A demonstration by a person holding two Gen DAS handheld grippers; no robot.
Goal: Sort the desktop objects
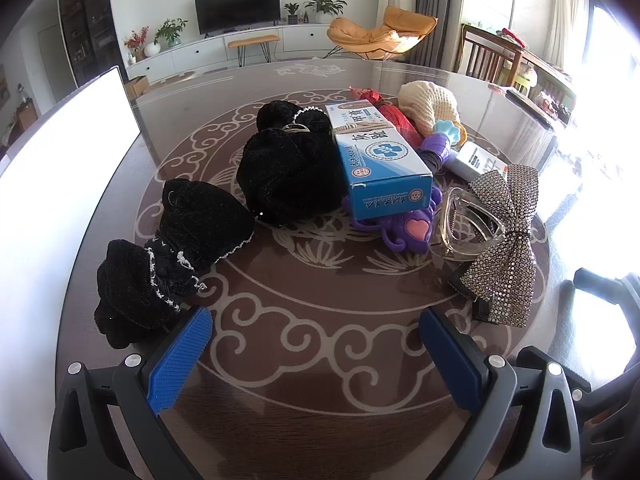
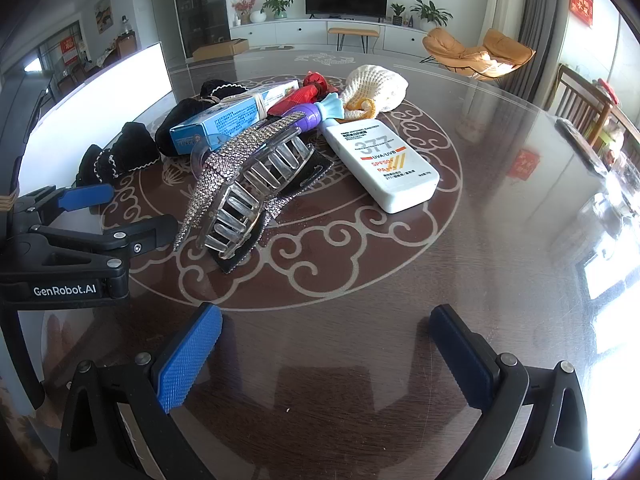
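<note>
A pile lies mid-table: two black velvet hair bows, a blue medicine box, a purple heart toy, a clear claw clip, a rhinestone bow, a white sunscreen bottle, a red item and a cream knit pouch. My left gripper stands open near the front bow. My right gripper is open over bare table, with the left gripper at its left.
A white board stands along the table's left edge. The glass-topped round table has bare surface at the front and right. Wooden chairs sit beyond the far right rim.
</note>
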